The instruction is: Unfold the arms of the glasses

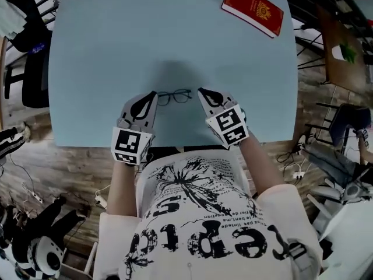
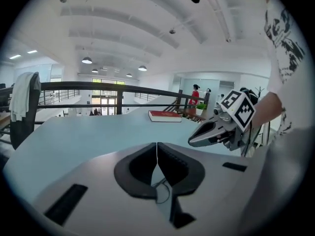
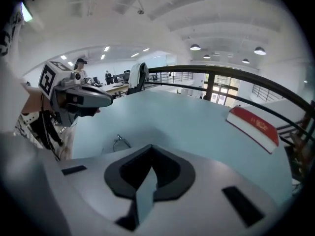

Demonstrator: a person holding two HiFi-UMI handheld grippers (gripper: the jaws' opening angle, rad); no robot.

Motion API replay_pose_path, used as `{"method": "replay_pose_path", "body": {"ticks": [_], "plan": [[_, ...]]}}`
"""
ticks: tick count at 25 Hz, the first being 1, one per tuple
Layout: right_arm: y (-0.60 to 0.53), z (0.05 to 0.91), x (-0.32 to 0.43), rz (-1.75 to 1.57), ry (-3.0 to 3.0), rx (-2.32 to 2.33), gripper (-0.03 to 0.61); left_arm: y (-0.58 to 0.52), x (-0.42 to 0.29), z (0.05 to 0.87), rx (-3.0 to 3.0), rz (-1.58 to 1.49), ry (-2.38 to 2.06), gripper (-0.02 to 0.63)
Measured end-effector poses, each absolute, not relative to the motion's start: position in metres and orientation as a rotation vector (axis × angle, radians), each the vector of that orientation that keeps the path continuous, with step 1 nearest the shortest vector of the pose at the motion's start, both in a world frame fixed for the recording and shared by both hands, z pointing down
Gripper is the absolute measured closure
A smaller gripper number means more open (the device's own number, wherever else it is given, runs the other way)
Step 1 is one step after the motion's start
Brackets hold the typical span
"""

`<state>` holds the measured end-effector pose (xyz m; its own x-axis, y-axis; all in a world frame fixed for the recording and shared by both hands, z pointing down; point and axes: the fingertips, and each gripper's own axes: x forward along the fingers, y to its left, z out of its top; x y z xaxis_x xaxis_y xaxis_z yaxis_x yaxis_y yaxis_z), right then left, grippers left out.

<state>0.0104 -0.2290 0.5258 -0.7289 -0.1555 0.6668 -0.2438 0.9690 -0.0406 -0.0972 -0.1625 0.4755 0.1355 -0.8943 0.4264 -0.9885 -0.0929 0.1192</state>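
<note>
Worktop (image 1: pixel 87 69): pale blue, judged slick. Red book (image 1: pixel 252 9) at far right corner, well apart from work.

Left gripper (image 1: pixel 154 94), right gripper (image 1: pixel 201 91): set either side of glasses, fingers of both pressed together, nothing held.

Glasses (image 1: pixel 174 96): flat on worktop between the two tips, thin wire frame, arms judged not yet unfolded.

Risks:
- frame nudged and slid away if approached with fingers closed
- thin arm missed or pinched askew
- hinge strained if arm swung while frame left unpinned
</note>
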Motion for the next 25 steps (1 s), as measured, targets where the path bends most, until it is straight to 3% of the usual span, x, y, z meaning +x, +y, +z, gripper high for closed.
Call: {"method": "replay_pose_path", "body": {"ticks": [9, 12, 20, 25], "plan": [[-0.225, 0.589, 0.007, -0.004, -2.189, -0.049, 0.563, -0.156, -0.082, 0.529, 1.948, 0.435, -1.796, 0.592], [-0.22, 0.602, 0.005, -0.096, -2.122, -0.182, 0.473, -0.155, -0.08, 0.539, 1.939, 0.449, -1.772, 0.592], [-0.205, 0.618, -0.002, -0.305, -1.996, -0.431, 0.483, -0.147, -0.072, 0.558, 1.959, 0.551, -1.688, 0.592], [-0.201, 0.621, -0.004, -0.374, -1.934, -0.512, 0.535, -0.144, -0.068, 0.57, 2.007, 0.703, -1.605, 0.592]]}}
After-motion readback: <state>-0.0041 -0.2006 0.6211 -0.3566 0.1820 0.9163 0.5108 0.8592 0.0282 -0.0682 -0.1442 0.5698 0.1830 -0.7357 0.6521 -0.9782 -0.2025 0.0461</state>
